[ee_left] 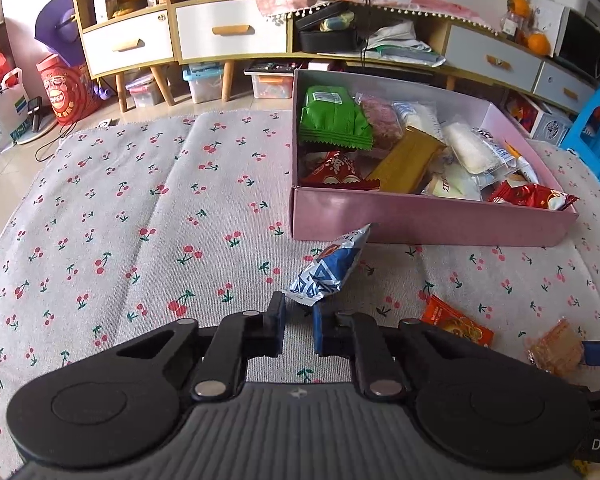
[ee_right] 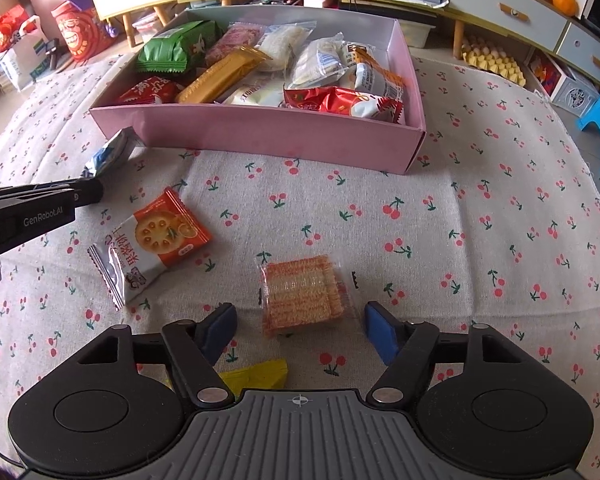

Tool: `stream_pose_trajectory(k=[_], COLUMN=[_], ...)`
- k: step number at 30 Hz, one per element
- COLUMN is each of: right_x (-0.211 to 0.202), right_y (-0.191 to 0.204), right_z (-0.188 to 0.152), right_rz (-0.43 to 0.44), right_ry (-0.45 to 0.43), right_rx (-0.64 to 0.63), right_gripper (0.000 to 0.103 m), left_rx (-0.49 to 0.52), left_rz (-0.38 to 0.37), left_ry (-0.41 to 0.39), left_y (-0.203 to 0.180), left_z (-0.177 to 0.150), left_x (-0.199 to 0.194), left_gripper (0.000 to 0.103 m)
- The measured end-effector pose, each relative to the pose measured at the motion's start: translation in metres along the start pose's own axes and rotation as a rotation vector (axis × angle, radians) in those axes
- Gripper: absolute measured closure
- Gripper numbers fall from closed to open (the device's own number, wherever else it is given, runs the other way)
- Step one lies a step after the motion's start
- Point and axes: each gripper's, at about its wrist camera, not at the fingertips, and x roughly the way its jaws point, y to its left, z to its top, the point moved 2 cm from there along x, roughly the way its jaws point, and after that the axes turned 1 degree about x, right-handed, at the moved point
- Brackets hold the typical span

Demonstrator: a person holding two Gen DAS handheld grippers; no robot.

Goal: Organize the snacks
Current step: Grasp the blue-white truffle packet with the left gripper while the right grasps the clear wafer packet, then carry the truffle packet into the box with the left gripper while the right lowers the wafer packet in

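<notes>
Your left gripper [ee_left: 299, 312] is clenched on the near end of a blue and silver snack packet [ee_left: 332, 268], which tilts up and away from the pads toward the pink box [ee_left: 420, 220] and stops just short of the box's front wall. From your right wrist camera, the same packet [ee_right: 112, 152] pokes out past the black fingers of the left gripper [ee_right: 88, 194] close to the box's near left corner. Your right gripper [ee_right: 300, 328] has its jaws spread on either side of a clear-wrapped block of orange and cream wafers [ee_right: 302, 292] lying flat on the cherry-print cloth [ee_right: 480, 240]; the blue pads [ee_right: 380, 332] stand clear of the wrapper on both sides, so nothing is grasped there. Left of the wafers lies an orange biscuit packet [ee_right: 156, 240], flat on the cloth and apart from both grippers; in your left wrist camera it [ee_left: 458, 322] sits to the right of the left fingers. A yellow wrapper [ee_right: 256, 374] shows just under the right gripper's body. The pink box [ee_right: 260, 132] rests on the cloth beyond all this, already holding a green bag [ee_right: 176, 46], a gold bar [ee_right: 224, 74], red packets and several pale wrapped snacks.
</notes>
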Motion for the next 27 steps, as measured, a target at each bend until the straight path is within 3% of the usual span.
stream_pose_trajectory(k=[1, 6, 14, 19, 21, 23, 25, 27], right_x=[-0.001, -0.003, -0.008, -0.011, -0.011, -0.011, -0.01, -0.011], right_y=[0.001, 0.0, -0.018, -0.025, -0.026, -0.027, -0.027, -0.026], right_z=[0.0, 0.002, 0.008, 0.01, 0.01, 0.01, 0.009, 0.009], right_rz=[0.004, 0.025, 0.105, 0.126, 0.136, 0.149, 0.153, 0.155], right_ry=[-0.002, 0.002, 0.02, 0.019, 0.024, 0.031, 0.036, 0.036], right_rx=[-0.003, 0.013, 0.139, 0.178, 0.191, 0.201, 0.2, 0.195], right_gripper=[0.052, 0.059, 0.061, 0.061, 0.061, 0.061, 0.061, 0.061], left_rx=[-0.002, -0.032, -0.063, -0.056, 0.003, 0.069, 0.129, 0.18], left_rz=[-0.002, -0.024, -0.056, -0.139, -0.161, -0.167, -0.2, -0.189], left_ry=[0.002, 0.016, 0.017, -0.013, -0.042, -0.049, 0.003, 0.019], left_y=[0.001, 0.007, 0.013, 0.015, 0.012, 0.01, 0.01, 0.01], left_z=[0.0, 0.001, 0.003, 0.011, 0.013, 0.013, 0.01, 0.006], left_x=[0.0, -0.001, -0.007, -0.018, -0.019, -0.018, -0.01, -0.01], left_gripper=[0.095, 0.101, 0.103, 0.102, 0.098, 0.082, 0.071, 0.067])
